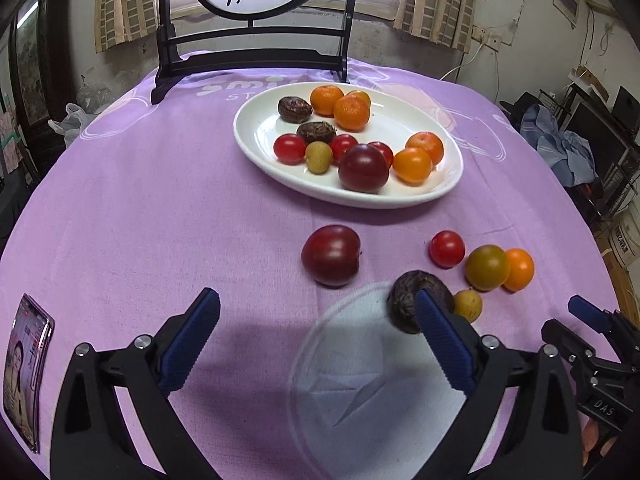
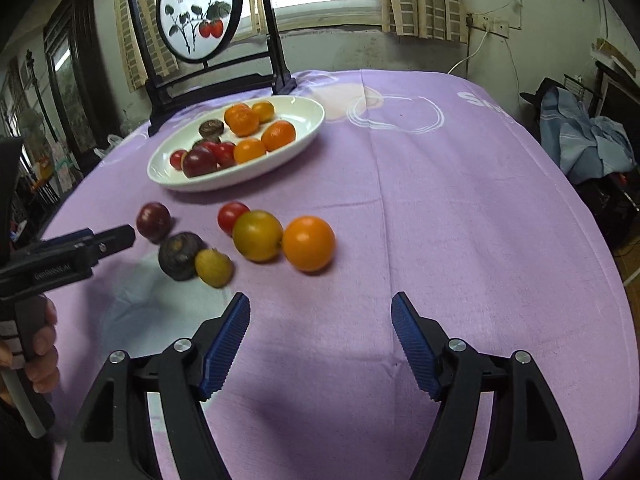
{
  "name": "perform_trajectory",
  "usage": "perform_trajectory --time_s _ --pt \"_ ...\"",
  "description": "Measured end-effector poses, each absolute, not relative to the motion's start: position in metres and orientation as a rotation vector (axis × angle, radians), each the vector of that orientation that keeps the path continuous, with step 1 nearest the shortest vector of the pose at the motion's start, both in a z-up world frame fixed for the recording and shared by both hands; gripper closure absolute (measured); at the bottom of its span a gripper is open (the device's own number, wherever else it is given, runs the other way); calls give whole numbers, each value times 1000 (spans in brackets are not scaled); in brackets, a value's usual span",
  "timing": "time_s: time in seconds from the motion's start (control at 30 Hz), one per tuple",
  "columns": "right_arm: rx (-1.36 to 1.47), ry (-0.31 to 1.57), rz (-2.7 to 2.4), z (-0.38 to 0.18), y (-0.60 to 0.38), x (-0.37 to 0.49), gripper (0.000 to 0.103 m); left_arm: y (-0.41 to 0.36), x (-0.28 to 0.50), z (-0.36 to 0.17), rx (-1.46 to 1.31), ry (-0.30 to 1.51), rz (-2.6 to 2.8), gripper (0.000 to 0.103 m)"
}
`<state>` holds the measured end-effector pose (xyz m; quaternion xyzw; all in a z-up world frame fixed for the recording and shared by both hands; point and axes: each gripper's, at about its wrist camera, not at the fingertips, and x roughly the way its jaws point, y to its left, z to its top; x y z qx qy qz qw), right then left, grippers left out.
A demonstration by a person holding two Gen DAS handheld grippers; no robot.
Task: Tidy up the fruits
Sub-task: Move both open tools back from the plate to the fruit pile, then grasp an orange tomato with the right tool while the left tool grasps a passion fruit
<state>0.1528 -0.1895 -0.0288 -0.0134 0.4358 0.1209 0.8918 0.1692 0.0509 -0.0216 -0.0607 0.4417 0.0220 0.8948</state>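
A desk point(image 1: 140, 208) under a purple cloth filled both views. At its far edge stood a dark wooden screen point(image 1: 256, 40) with a round panel painted with red fruit. In front of the screen lay a white oval plate point(image 1: 256, 136), which held several oranges, red tomatoes, a dark red plum, two brown wrinkled fruits and one small yellow-green fruit.

The left gripper point(image 1: 318, 306) hung over the near part of the cloth with its jaws spread wide and nothing between them. The right gripper point(image 2: 320, 306) also stood open over bare cloth, holding nothing. In the right wrist view a hand point(image 2: 38, 344) gripped the left tool's handle at the left edge.

Six fruits lay loose on the cloth between the plate and the grippers. A dark red plum point(image 1: 331, 255) sat alone, nearest the plate's front rim. To the right, a green-brown tomato point(image 1: 487, 267) touched an orange point(image 1: 520, 269). A brown wrinkled fruit point(image 1: 406, 300) lay partly behind the left gripper's right finger, beside a small yellow-green fruit point(image 1: 469, 305). A small red tomato point(image 1: 447, 248) sat just behind the green-brown one.

A phone point(image 1: 26, 372) lay at the desk's left edge.
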Motion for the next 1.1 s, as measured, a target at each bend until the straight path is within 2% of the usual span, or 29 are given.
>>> perform_trajectory --time_s 0.3,0.53,0.57,0.7,0.73,0.77,1.1 --pt "-226 964 201 -54 -166 170 30 45 164 -33 -90 930 -15 7" --pt "-182 971 228 -56 -159 204 30 29 159 -35 -68 950 -83 7" --pt "-174 975 233 -56 -159 208 31 27 159 -36 -64 954 -94 7" --pt "-122 970 228 -56 -163 215 54 21 158 -40 -53 978 -122 7" --pt "-119 966 227 -57 -163 215 55 20 158 -40 -53 982 -129 7" --pt "-110 962 235 -56 -164 214 64 19 158 -41 -52 986 -137 7" --pt "-4 993 264 -48 -181 194 65 8 155 -41 -8 957 -158 8"
